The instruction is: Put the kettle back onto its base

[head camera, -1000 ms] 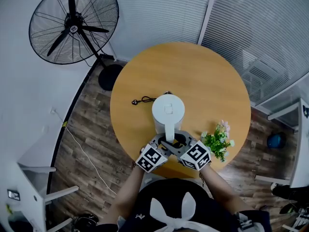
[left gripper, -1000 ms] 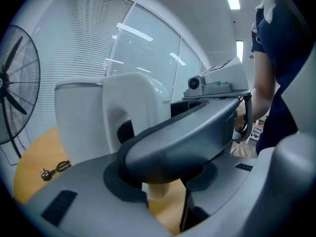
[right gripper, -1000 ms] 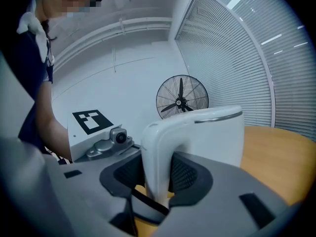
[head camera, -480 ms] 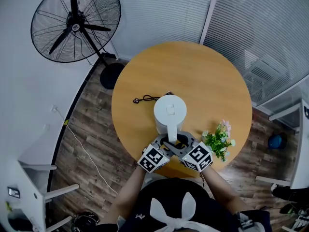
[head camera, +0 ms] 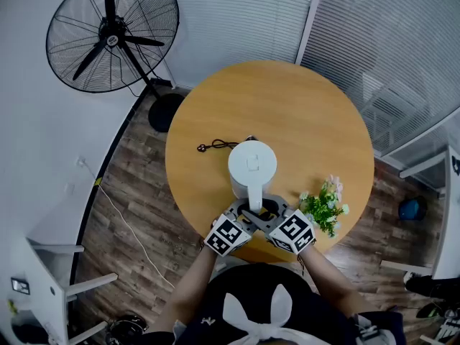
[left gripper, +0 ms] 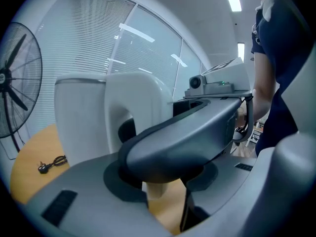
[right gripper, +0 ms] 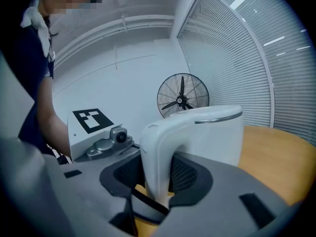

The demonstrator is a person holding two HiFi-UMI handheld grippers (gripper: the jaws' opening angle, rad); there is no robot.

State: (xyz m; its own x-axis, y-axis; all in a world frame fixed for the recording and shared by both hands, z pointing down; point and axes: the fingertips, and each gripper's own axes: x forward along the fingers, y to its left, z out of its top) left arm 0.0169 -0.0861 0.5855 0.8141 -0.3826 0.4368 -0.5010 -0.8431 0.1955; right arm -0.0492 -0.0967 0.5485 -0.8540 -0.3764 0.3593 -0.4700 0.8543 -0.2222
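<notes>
Pinching curved handle [right gripper: 158, 147] of smooth white cylindrical kettle [head camera: 251, 165], over round wooden worktop [head camera: 309, 113], with half-spread fingers of left gripper [left gripper: 163, 181], right gripper [right gripper: 153, 186].

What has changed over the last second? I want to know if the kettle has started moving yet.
Nothing has visibly changed. The kettle stands at the same spot on the table, and the left gripper and right gripper are both closed on its handle, as before.
</notes>
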